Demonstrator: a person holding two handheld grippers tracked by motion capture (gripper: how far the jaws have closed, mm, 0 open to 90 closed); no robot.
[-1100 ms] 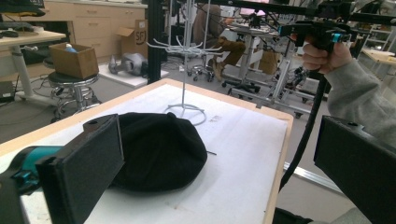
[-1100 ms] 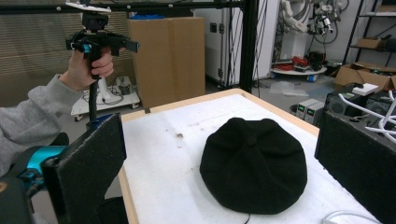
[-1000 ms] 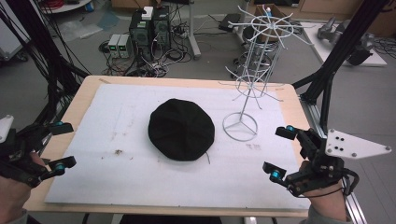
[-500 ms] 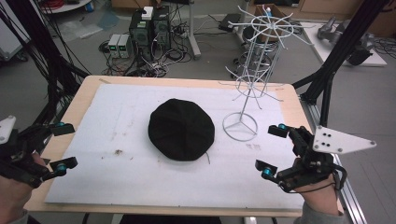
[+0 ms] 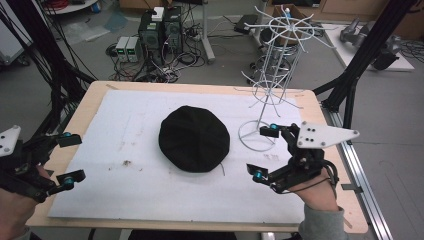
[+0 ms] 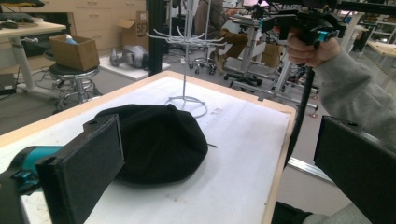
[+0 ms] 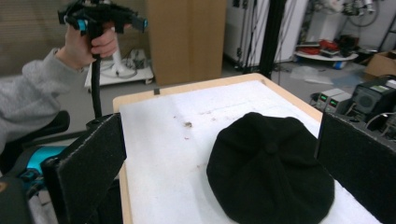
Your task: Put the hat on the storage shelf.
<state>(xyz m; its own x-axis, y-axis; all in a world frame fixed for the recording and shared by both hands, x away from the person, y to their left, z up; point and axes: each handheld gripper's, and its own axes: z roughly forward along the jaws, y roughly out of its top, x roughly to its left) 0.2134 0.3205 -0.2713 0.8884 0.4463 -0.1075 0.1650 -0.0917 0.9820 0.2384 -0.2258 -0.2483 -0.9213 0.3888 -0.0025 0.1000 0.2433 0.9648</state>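
A black beret-like hat (image 5: 194, 138) lies flat in the middle of the white mat (image 5: 125, 115). To its right stands a white wire display rack (image 5: 272, 75) with hooked arms. My left gripper (image 5: 71, 157) is open at the table's left edge, well apart from the hat. My right gripper (image 5: 263, 152) is open just right of the hat, in front of the rack's ring base. The left gripper view has the hat (image 6: 159, 140) ahead between the wide-apart jaws. In the right gripper view the hat (image 7: 271, 168) lies close between the jaws. Both grippers hold nothing.
The mat covers a wooden table (image 5: 330, 130); small crumbs (image 5: 126, 162) lie on its left part. Black frame posts (image 5: 360, 60) rise at the right, and computers and cables (image 5: 160, 35) sit on the floor beyond the far edge.
My right gripper has moved left and forward over the table, closer to the hat and the rack's base. The left gripper has hardly moved. Both stay open.
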